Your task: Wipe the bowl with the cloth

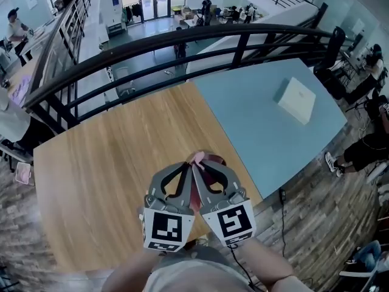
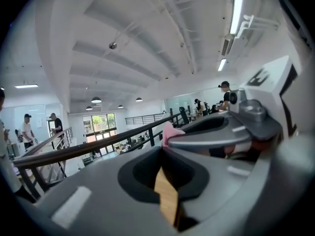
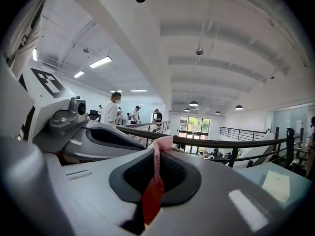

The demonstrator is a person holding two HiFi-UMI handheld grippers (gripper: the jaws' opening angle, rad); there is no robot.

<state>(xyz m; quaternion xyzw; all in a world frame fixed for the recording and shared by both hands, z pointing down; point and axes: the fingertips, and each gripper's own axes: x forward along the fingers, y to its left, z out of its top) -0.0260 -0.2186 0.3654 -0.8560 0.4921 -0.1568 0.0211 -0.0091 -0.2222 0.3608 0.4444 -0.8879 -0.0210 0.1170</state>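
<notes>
Both grippers are raised side by side over the wooden table (image 1: pixel 103 181), pointing roughly level at the railing. My right gripper (image 1: pixel 199 163) (image 3: pixel 158 150) is shut on a pink checked cloth (image 1: pixel 197 158) (image 3: pixel 161 142), which sticks out past its tips. The cloth (image 2: pixel 171 132) also shows in the left gripper view. My left gripper (image 1: pixel 186 165) (image 2: pixel 160 150) is shut with only bare wood showing through its gap. A dark red bowl (image 1: pixel 216 160) lies mostly hidden beneath the two grippers. I cannot tell whether it rests on the table.
A black railing (image 1: pixel 182 41) runs just beyond the table's far edge. To the right, lower down, is a blue-grey surface (image 1: pixel 261 114) with a white box (image 1: pixel 296 99) on it. The table's right edge (image 1: pixel 240 163) passes close to the grippers. People stand and sit around the hall.
</notes>
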